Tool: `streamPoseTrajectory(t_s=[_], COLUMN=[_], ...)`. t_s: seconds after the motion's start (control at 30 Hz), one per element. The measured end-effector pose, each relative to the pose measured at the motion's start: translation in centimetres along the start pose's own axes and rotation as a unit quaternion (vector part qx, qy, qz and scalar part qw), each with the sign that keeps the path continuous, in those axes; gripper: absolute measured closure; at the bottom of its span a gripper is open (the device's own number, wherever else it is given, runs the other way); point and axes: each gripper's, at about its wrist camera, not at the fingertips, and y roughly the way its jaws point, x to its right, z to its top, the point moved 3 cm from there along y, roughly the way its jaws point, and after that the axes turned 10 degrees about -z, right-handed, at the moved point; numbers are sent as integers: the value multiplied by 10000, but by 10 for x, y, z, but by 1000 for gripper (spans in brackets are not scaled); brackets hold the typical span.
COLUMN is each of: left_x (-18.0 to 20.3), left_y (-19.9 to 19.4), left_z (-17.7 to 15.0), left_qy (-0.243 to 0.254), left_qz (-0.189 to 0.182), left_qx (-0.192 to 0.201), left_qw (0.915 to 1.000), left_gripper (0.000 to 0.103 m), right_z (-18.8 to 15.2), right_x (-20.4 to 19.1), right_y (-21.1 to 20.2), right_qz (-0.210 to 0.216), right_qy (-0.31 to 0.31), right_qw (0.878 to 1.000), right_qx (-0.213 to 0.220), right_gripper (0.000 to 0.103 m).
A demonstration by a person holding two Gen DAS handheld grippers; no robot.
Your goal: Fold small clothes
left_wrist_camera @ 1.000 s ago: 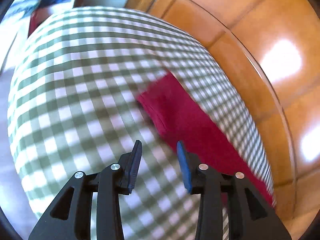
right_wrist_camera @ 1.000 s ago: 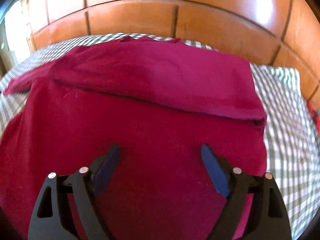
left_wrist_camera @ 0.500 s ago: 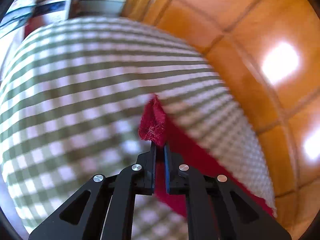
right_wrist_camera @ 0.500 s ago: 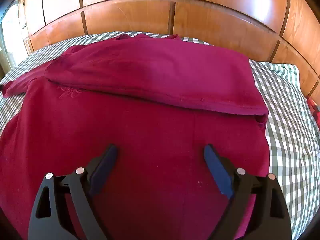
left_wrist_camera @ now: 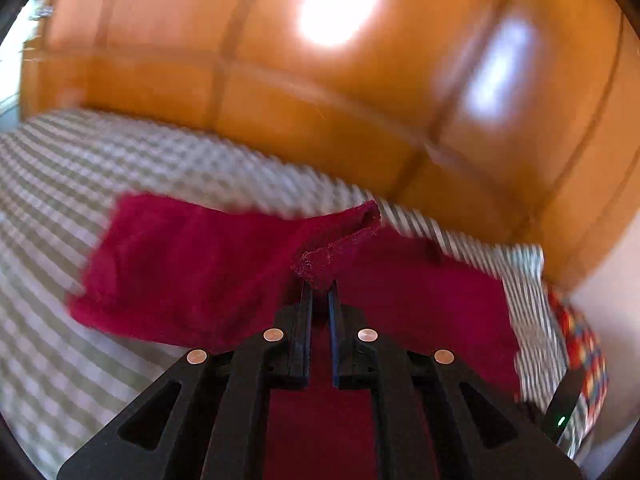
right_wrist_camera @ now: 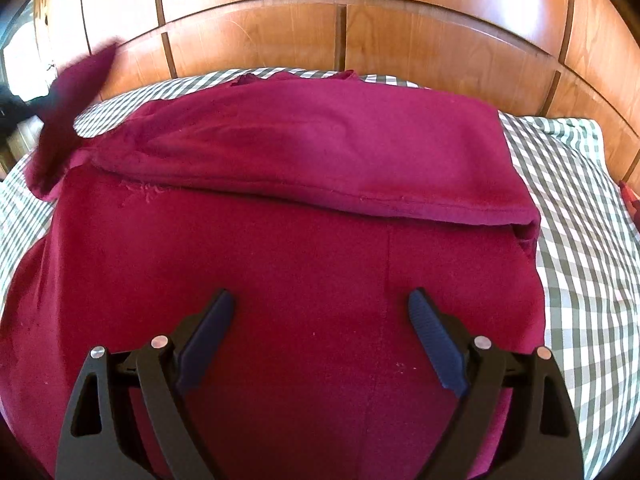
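Observation:
A crimson garment (right_wrist_camera: 304, 240) lies spread on a green-and-white checked bedcover (right_wrist_camera: 580, 216), its far part folded over toward me. My left gripper (left_wrist_camera: 319, 290) is shut on the cuff of its left sleeve (left_wrist_camera: 336, 240), lifted above the cloth. From the right wrist view that raised sleeve (right_wrist_camera: 76, 92) shows blurred at the far left, up against the headboard. Over the near part of the garment my right gripper (right_wrist_camera: 322, 300) stands wide open, nothing between its fingers.
A glossy wooden panelled headboard (right_wrist_camera: 344, 28) runs along the far side of the bed. A patterned red and blue cloth (left_wrist_camera: 580, 344) lies at the bed's right edge. A bright window (right_wrist_camera: 20, 60) shows at the far left.
My left gripper closed on the sleeve cuff, then swung it up and across toward the garment's body, rolling as it went. The right gripper held still and open.

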Motion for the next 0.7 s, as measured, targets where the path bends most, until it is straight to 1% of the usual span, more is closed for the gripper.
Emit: streamPoseTrajectory(t_s=[0.03, 0.13, 0.17, 0.2, 0.23, 0.27, 0.3, 0.33, 0.4, 0.47, 0.5, 0.57, 0.63, 0.7], left_x=[9, 21, 19, 19, 19, 21, 20, 20, 22, 25, 25, 25, 20, 13], left_y=[18, 50, 55, 58, 57, 52, 50, 48, 39, 32, 26, 17, 11, 6], left_z=[-13, -37, -41, -45, -46, -51, -51, -50, -55, -58, -61, -68, -75, -80], left_qy=[30, 207, 240, 280, 320, 382, 410, 433, 524, 627, 664, 772, 810, 770], left_qz=[4, 150, 189, 215, 201, 179, 167, 145, 106, 57, 45, 70, 103, 137], left_qx=[-211, -551, -600, -619, -599, -562, -540, -530, -478, -486, -475, -467, -478, -494], left_qw=[9998, 9982, 9977, 9975, 9975, 9975, 9976, 9976, 9974, 9968, 9966, 9959, 9955, 9957], left_gripper=[98, 98, 98, 98, 98, 98, 96, 94, 88, 83, 81, 81, 81, 81], right_z=[0, 2, 5, 9, 14, 22, 27, 35, 48, 63, 69, 79, 84, 84], right_x=[0, 2, 3, 4, 4, 5, 4, 3, -4, -22, -29, -46, -65, -78], right_y=[0, -2, -4, -7, -9, -10, -11, -10, -8, -2, 0, 7, 19, 26], right_qz=[31, 129, 257, 484, 768, 1207, 1427, 1789, 2345, 2794, 2905, 3003, 2830, 2638], right_qy=[19, 44, 77, 154, 271, 491, 617, 829, 1060, 1211, 1226, 1203, 1099, 955], right_qw=[10000, 9999, 9995, 9985, 9964, 9908, 9870, 9793, 9645, 9494, 9456, 9421, 9471, 9535], right_qx=[-8, -87, -144, -186, -243, -362, -410, -463, -598, -771, -804, -881, -1038, -1102], right_gripper=[14, 15, 20, 23, 29, 36, 38, 40, 40, 40, 39, 34, 34, 36])
